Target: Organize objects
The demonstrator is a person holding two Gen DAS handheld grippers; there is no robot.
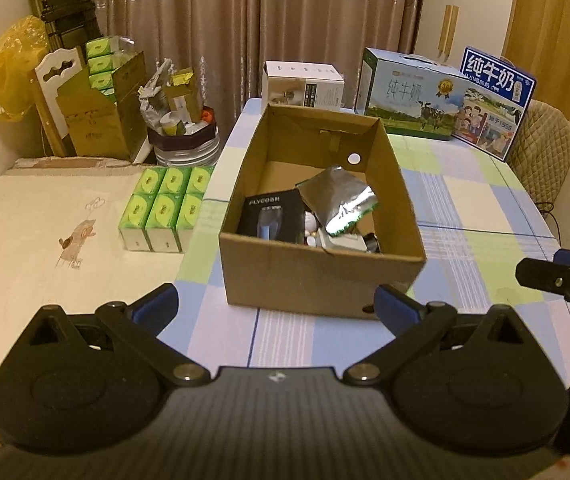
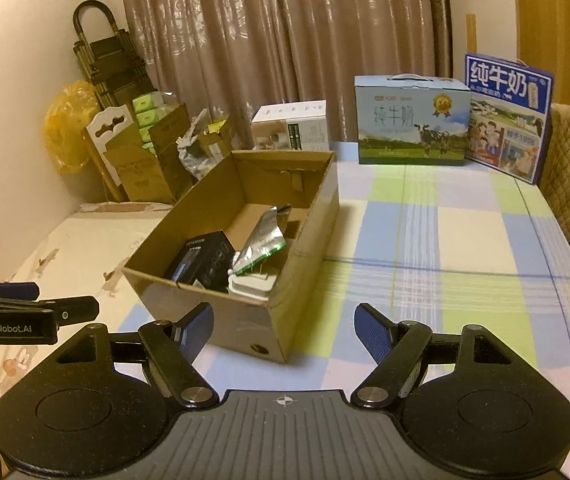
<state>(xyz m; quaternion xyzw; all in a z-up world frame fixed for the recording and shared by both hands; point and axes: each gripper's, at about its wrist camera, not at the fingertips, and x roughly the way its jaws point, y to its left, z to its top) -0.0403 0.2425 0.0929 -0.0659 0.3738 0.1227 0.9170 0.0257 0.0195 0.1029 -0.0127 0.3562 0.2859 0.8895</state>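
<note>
Cardboard box (image 1: 321, 276) sits open on checked tablecloth (image 1: 473, 208). Inside, at near end: black carton (image 1: 271, 218), silver pouch (image 1: 341, 200) leaning over white items. Left gripper (image 1: 277, 308) spread wide, empty, just short of box's near wall. Right gripper (image 2: 283, 332) also spread, empty, at box's near right corner. Milk cartons (image 1: 411, 100) well behind box.

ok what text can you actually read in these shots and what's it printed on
"纯牛奶": dark blue milk carton.
"纯牛奶": light blue milk carton.
"GenRobot.AI": left gripper, as the right wrist view shows it.
"FLYCO": black box in the cardboard box; the characters after it are blurred.
White box: print too small to read.
Green tissue packs: nothing legible.
</note>
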